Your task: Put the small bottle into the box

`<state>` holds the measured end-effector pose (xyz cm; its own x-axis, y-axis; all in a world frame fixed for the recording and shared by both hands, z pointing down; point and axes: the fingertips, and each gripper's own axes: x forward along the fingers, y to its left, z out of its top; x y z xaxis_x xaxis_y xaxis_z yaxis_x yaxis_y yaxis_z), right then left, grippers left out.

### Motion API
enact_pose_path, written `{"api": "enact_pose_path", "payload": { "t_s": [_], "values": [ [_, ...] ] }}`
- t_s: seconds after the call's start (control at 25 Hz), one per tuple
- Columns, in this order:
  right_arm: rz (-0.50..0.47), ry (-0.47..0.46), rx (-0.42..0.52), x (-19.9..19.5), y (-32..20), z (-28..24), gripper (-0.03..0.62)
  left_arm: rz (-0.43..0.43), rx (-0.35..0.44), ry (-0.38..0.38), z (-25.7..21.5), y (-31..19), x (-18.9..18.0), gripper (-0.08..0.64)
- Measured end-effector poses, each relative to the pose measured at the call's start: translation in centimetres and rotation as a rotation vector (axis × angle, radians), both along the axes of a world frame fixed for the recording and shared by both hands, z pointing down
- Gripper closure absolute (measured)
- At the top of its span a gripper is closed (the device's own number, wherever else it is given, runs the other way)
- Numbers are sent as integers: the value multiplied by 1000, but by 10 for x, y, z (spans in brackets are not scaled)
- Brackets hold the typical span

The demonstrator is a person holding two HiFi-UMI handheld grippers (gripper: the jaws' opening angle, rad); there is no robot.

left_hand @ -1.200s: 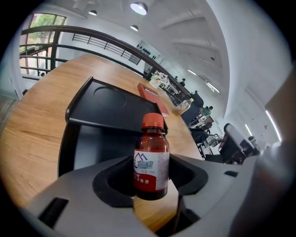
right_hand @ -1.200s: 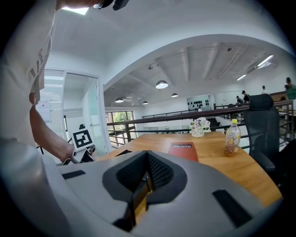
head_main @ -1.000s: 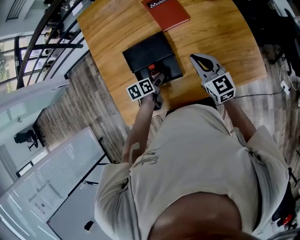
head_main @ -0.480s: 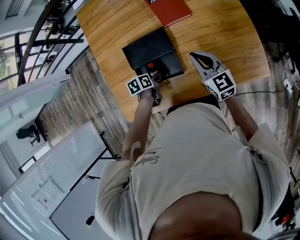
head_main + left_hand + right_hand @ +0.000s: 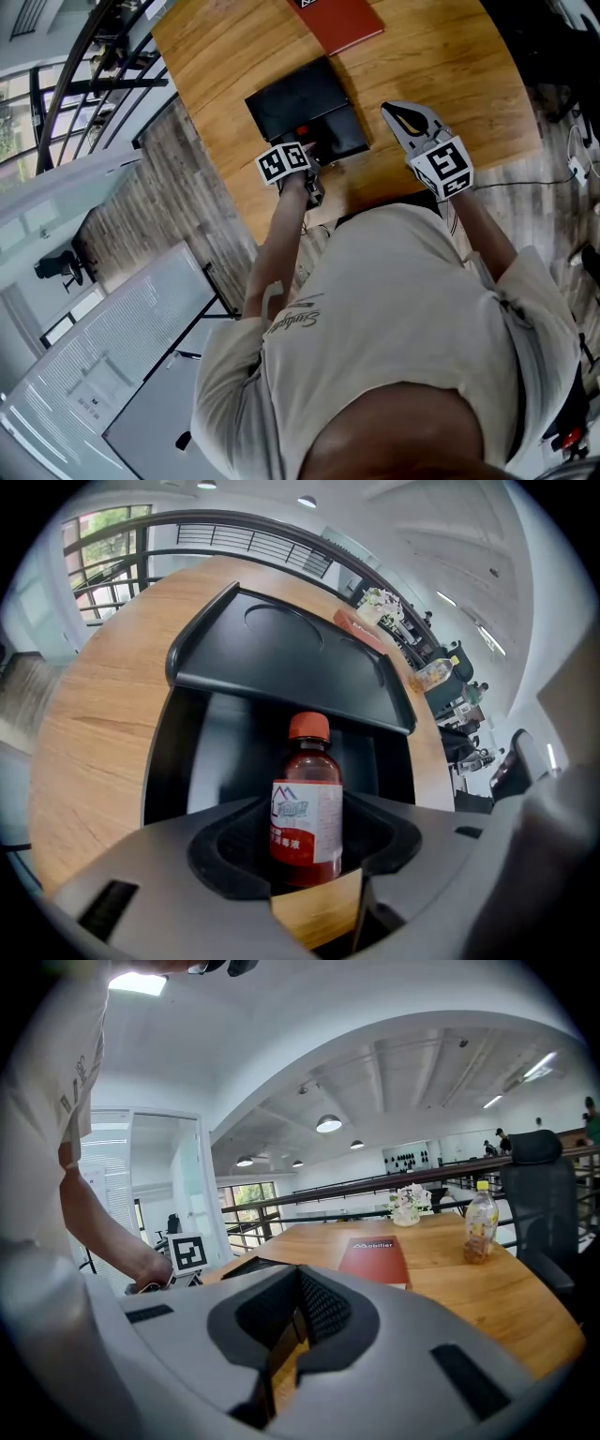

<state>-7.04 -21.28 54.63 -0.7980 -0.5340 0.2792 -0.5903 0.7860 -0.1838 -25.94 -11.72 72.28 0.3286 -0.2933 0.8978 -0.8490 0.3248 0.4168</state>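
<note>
A small bottle (image 5: 307, 799) with a red cap and dark red contents stands upright between the jaws of my left gripper (image 5: 309, 878), which is shut on it. Straight ahead of it is the black box (image 5: 234, 752), its lid (image 5: 281, 658) raised at the back. In the head view the left gripper (image 5: 309, 150) is at the box's (image 5: 305, 108) near edge, and the bottle's red cap (image 5: 302, 131) shows over the box. My right gripper (image 5: 410, 122) hovers to the right of the box. It is shut (image 5: 281, 1354) and holds nothing.
A red book (image 5: 337, 19) lies on the wooden table (image 5: 441, 66) beyond the box. In the right gripper view a drink bottle (image 5: 480, 1222), a flower vase (image 5: 408, 1206) and a dark chair (image 5: 544, 1194) are at the far side. A railing (image 5: 84, 75) runs past the table's left edge.
My left gripper has shifted slightly forward toward the box with the bottle in it. The right gripper has barely moved.
</note>
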Motion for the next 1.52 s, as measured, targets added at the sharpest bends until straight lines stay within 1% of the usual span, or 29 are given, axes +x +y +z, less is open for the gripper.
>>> {"api": "enact_pose_path", "payload": {
  "t_s": [0.2,0.4,0.6,0.76,0.92,1.16,1.36,1.52],
  "values": [
    [9,-7,-3,1,-5,3,597,18,-67,-10,7,-2,0,330],
    [21,-9,-15,4,-5,8,597,15,-107,19,13,-8,2,331],
    [39,-13,-17,6,-7,8,597,82,-150,-3,17,-5,5,331],
    [48,-15,-23,8,-5,8,597,120,-174,-38,21,-3,6,331],
    [50,-16,-27,9,-3,10,597,151,-172,-32,22,-2,10,330],
    [54,-23,-28,8,0,9,597,143,-167,-38,22,-3,10,330],
    [52,-19,-19,7,4,6,597,114,-137,-56,19,-3,6,330],
    [46,-10,-19,5,10,4,597,94,-89,-62,8,-4,3,330]
  ]
}}
